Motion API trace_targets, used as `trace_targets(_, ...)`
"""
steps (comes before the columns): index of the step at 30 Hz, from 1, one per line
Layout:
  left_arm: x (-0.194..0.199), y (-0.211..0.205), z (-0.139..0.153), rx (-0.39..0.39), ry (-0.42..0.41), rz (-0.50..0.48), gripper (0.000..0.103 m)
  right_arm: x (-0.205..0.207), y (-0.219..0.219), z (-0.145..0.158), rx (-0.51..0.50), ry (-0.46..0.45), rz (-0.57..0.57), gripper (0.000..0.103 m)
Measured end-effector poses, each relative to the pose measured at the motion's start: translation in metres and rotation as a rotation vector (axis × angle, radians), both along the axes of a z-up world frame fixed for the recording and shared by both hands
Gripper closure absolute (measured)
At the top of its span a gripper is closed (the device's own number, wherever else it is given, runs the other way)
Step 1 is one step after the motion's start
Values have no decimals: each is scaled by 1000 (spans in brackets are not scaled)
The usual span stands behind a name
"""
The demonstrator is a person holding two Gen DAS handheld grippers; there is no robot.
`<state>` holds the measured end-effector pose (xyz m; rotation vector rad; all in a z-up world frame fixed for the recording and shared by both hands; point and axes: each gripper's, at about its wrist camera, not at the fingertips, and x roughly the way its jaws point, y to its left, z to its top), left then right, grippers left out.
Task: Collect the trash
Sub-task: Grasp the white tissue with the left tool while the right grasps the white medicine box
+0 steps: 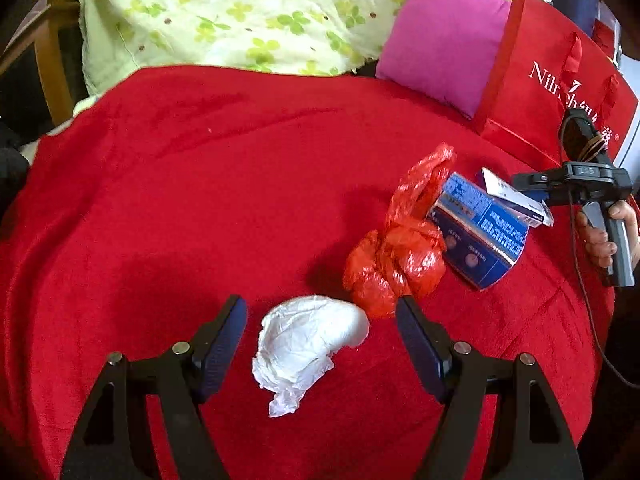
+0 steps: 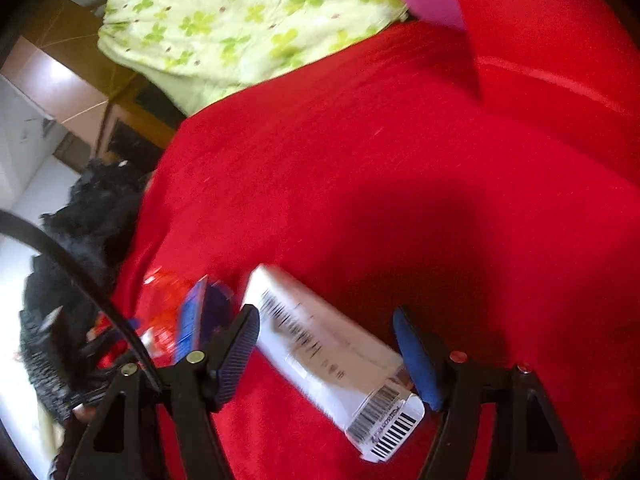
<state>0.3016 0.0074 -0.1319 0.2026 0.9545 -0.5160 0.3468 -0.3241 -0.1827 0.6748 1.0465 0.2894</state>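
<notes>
Crumpled tissue between wide left claw; white box between wide right claw, ungripped.

A home, likely a bedroom or living room: a red blanket covers soft furniture, a clover-print quilt and pink cushion lie far, tiled floor left.

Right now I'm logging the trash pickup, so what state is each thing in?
Left tongs: open, straddling the tissue.
Crumpled white tissue: lying on the red blanket, ungripped.
Red plastic bag: knotted, lying beside the blue box.
Blue box: tilted on the blanket.
Right tongs: open around the white box.
White box: between the fingers, not clamped.
</notes>
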Motion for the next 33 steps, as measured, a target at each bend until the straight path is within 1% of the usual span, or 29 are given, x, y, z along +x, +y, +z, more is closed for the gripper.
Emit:
trace_targets(3, -1, -1, -4, -6, 3, -4, 26, -4, 8, 2, 3, 5, 37, 28)
trace_targets(6, -1, -2, -6, -9, 0, -4, 26, -5, 18, 6, -47, -9, 60, 27)
trace_targets(9, 1, -4, -11, 2, 8, -4, 26, -9, 29, 11, -110, -27, 85, 25)
trace_targets(13, -1, -1, -16, 6, 17, -1, 26, -6, 45, 16, -248, -50, 115, 25)
trace_targets(14, -1, -1, -17, 6, 23, -2, 28, -6, 46, 17, -269, -53, 118, 25)
trace_targets(15, -1, -2, -18, 8, 29, -3, 33, -6, 48, 16, -295, -55, 120, 25)
trace_targets(16, -1, -2, -20, 10, 35, -5, 37, -6, 52, 13, -325, -57, 120, 25)
trace_targets(17, -2, -3, -22, 14, 39, -6, 44, -7, 55, 12, -350, -63, 122, 25)
trace_targets(18, -2, -3, -23, 17, 42, -6, 47, -7, 57, 12, -369, -69, 124, 26)
trace_targets(19, -2, -3, -24, 17, 46, -3, 47, -8, 59, 12, -402, -73, 130, 38)
trace_targets(20, -3, -3, -23, 13, 45, 0, 50, -8, 62, 12, -430, -75, 138, 45)
trace_targets(21, -4, -3, -23, 9, 45, 2, 52, -9, 65, 12, -445, -81, 139, 47)
trace_targets(24, -10, -6, -20, 5, 39, 15, 55, -13, 61, 14, -445, -88, 126, 54)
trace_targets(28, -23, -11, -12, 11, 20, 20, 56, -21, 58, 20, -438, -102, 108, 54)
trace_targets(33, -45, -8, 4, -2, -8, 54, 56, -39, 53, 37, -415, -150, 82, 54)
